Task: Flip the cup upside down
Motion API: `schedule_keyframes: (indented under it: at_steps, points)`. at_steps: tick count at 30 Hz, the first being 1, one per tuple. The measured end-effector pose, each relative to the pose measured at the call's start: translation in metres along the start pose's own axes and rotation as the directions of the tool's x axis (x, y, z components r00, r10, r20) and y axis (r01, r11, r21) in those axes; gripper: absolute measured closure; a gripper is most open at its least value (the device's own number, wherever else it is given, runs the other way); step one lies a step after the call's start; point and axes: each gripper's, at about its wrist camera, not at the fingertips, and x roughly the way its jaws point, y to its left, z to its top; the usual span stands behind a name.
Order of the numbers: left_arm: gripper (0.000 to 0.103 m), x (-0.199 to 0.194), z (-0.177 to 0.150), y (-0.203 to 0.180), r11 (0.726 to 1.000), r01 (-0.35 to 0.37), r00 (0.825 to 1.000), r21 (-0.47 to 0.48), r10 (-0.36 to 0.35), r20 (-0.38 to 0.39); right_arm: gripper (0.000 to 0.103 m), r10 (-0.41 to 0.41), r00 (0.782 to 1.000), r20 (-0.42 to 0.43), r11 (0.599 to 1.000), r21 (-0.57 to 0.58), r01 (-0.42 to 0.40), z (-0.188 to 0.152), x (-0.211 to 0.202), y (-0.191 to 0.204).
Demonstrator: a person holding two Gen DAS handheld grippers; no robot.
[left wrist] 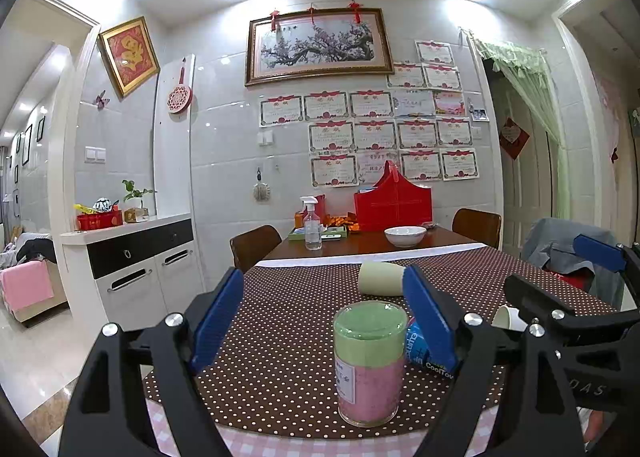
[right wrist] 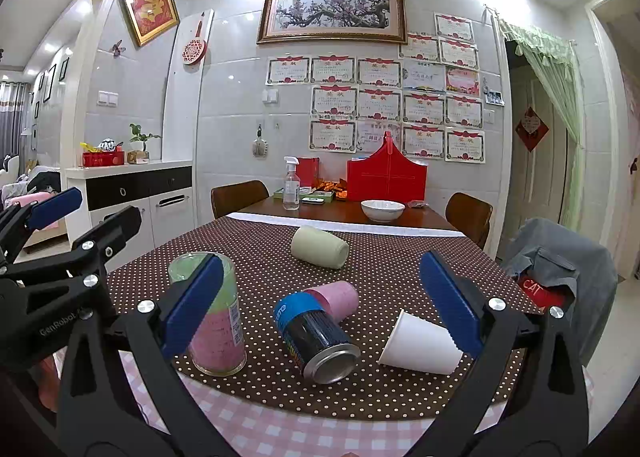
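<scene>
A clear cup (left wrist: 370, 363) with green and pink contents stands upright on the brown dotted mat (left wrist: 280, 357); it also shows in the right wrist view (right wrist: 218, 321). A pale green cup (right wrist: 319, 246) lies on its side farther back, also in the left wrist view (left wrist: 380, 278). A white paper cup (right wrist: 420, 343) and a pink cup (right wrist: 340, 297) lie on their sides. My left gripper (left wrist: 324, 321) is open, with the clear cup between and just ahead of its fingers. My right gripper (right wrist: 320, 305) is open above the lying cups.
A blue and black can (right wrist: 316, 333) lies on its side between the clear cup and the paper cup. A white bowl (right wrist: 382, 210), a spray bottle (right wrist: 291, 185) and a red box (right wrist: 386, 177) stand at the table's far end. Chairs surround the table.
</scene>
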Motion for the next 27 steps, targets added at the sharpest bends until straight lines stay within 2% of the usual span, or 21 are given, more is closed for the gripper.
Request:
schedule_keyframes:
  at_steps: [15, 23, 27]
  points:
    - [0.023, 0.003, -0.003, 0.019, 1.0, -0.017, 1.0, -0.003, 0.017, -0.004, 0.006, 0.009, 1.0, -0.015, 1.0, -0.008, -0.009, -0.005, 0.01, 0.007]
    - [0.023, 0.012, -0.008, 0.029, 0.999, -0.046, 0.998, -0.002, 0.046, -0.037, 0.006, 0.015, 0.999, -0.052, 0.999, -0.032, -0.017, -0.009, 0.022, 0.021]
    - [0.023, 0.02, -0.012, 0.035, 0.999, -0.037, 0.997, -0.014, 0.036, -0.065, 0.006, 0.006, 0.997, -0.08, 0.999, -0.049, -0.01, -0.011, 0.031, 0.028]
